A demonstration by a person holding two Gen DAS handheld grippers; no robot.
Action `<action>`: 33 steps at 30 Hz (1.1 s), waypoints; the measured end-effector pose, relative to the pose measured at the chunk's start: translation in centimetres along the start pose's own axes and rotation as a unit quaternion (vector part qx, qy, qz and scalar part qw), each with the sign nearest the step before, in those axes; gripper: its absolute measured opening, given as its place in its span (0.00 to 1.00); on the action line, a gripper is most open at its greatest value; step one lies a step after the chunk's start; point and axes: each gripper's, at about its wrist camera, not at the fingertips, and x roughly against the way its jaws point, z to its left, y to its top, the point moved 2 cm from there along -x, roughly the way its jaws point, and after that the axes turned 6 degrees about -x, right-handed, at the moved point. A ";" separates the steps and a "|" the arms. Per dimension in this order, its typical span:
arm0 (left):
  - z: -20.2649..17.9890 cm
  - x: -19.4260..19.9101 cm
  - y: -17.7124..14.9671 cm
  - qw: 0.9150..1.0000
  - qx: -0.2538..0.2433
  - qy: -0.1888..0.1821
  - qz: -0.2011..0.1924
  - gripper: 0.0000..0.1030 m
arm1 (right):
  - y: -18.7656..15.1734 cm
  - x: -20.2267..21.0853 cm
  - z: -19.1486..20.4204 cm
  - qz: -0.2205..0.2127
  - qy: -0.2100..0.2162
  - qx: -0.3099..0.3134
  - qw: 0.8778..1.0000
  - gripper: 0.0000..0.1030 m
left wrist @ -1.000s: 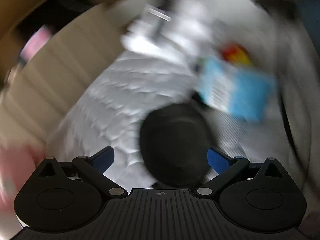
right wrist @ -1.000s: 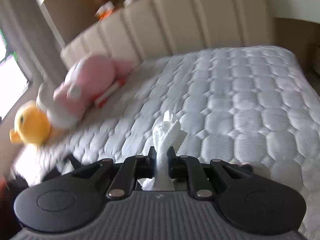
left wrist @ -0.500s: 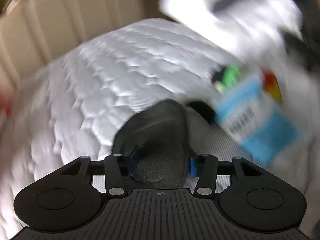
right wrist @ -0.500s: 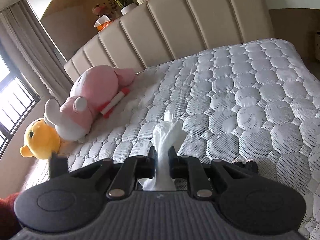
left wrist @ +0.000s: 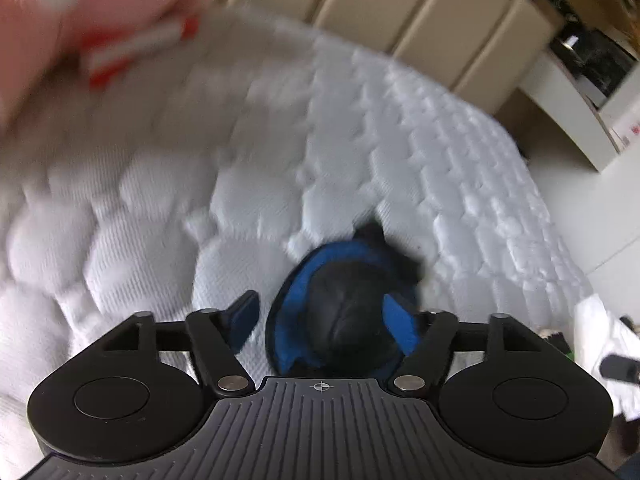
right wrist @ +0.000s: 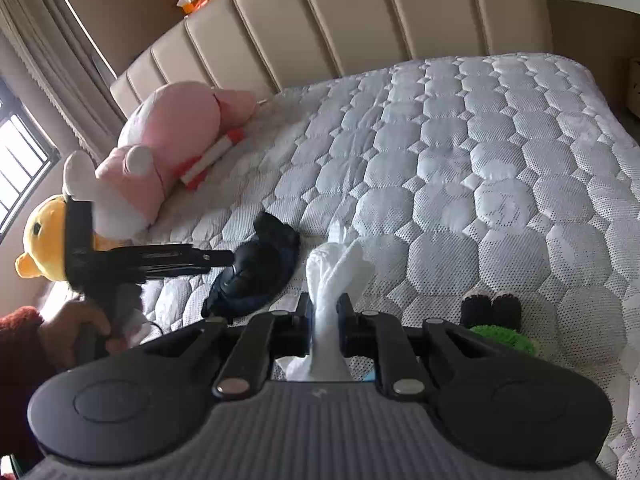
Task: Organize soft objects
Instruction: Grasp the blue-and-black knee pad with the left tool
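Observation:
A black and blue soft object [left wrist: 344, 320] lies on the quilted mattress [left wrist: 400, 160] between the jaws of my left gripper [left wrist: 320, 304]. Those jaws are opening, and the left blue pad [left wrist: 244, 316] stands clear of the object. From the right wrist view, the left gripper [right wrist: 230, 260] reaches in from the left, held by a hand [right wrist: 76, 328], with its tips at the dark object [right wrist: 256, 276]. My right gripper [right wrist: 324, 308] is shut on a crumpled white tissue-like piece [right wrist: 336, 264] that sticks up between its fingers.
A pink plush [right wrist: 172, 152] and a yellow plush [right wrist: 40, 240] lie at the bed's left side near the window. A green and black knitted item [right wrist: 496, 320] sits on the mattress right of my right gripper. The beige padded headboard [right wrist: 360, 20] closes the far side.
The left gripper closed on the dark object, swung with it across the bed towards the pink plush while rolling, and its jaws have now parted. The right gripper sank slightly, still gripping the white piece.

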 end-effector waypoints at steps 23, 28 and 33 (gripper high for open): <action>-10.8 -0.9 -4.3 0.955 -0.286 0.011 0.075 0.96 | 0.9 -4.6 1.9 0.029 -0.069 0.090 0.993 0.10; -6.4 1.7 -5.7 0.992 -0.044 -0.016 0.120 0.98 | 4.1 -11.5 2.0 0.048 -0.040 0.057 0.996 0.10; -4.5 0.9 -7.1 0.986 0.028 -0.076 0.143 0.99 | 4.1 -13.7 -0.5 0.063 -0.119 0.068 0.988 0.10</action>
